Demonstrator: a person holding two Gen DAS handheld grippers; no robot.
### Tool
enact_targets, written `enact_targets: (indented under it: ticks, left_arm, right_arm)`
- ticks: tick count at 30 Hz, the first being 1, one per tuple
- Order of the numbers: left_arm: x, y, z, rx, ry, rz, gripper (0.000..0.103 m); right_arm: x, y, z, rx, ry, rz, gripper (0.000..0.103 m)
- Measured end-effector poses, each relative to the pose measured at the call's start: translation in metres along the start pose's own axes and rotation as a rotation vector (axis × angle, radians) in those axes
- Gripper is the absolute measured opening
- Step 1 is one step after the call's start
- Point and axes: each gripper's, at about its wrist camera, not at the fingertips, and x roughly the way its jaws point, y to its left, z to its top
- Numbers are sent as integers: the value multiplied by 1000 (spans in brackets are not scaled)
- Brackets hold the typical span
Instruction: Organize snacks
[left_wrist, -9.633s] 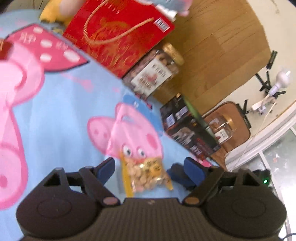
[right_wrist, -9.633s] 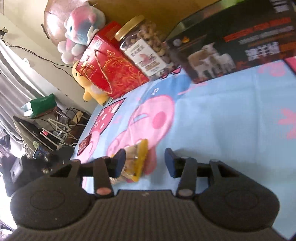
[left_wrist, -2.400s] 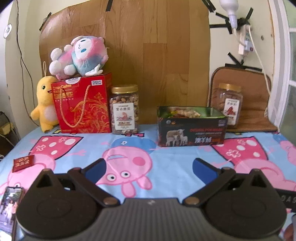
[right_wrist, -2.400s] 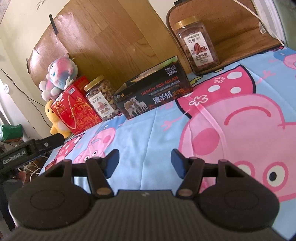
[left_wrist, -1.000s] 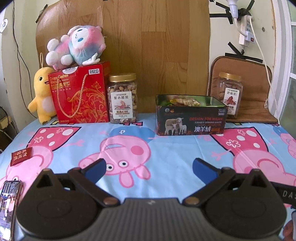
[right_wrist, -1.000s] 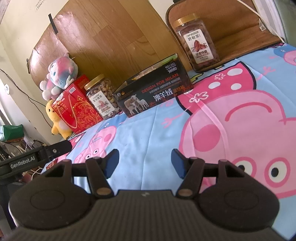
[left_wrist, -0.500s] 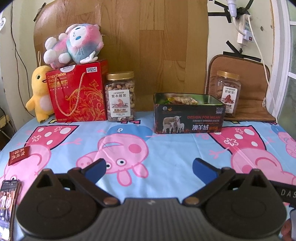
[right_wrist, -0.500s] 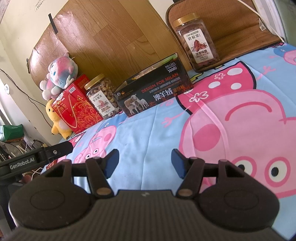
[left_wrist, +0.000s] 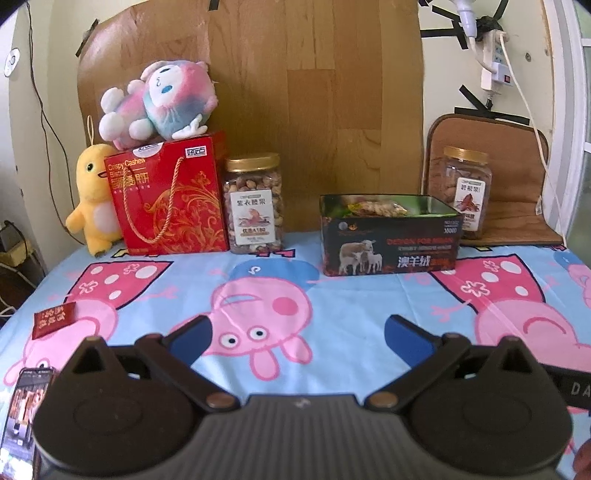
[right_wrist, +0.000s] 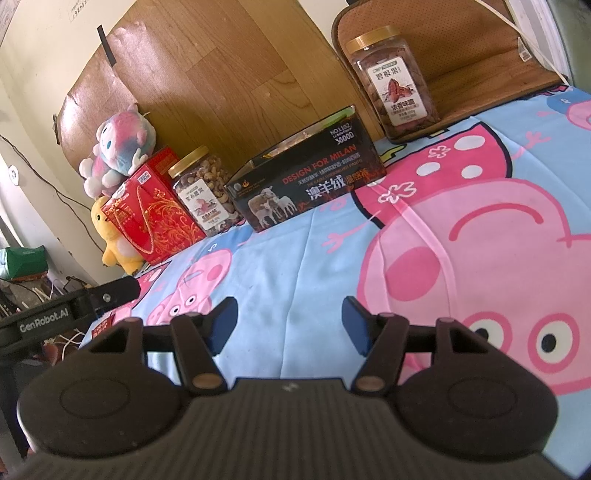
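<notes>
Snack packets (left_wrist: 376, 208) fill the open black tin (left_wrist: 389, 242); both grippers' jaws spread, empty.

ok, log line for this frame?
left tongs: open, empty | right tongs: open, empty | black tin: open, snack packets inside | red packet: loose on cloth, left
</notes>
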Motion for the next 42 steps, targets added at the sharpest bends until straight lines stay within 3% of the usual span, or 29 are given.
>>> enact_targets:
  ticks: [6,19,42]
  left_arm:
    - [4,3,1,-5,8,33,103]
    - [2,9,2,-44,-6,28,103]
    - [15,5,-4,-26,87,-6,103]
  right_arm:
    - [0,-1,-1,0,3,0,65]
    - [1,-2,-2,3,7,1,65]
    - [0,-2,-2,5,11,10,65]
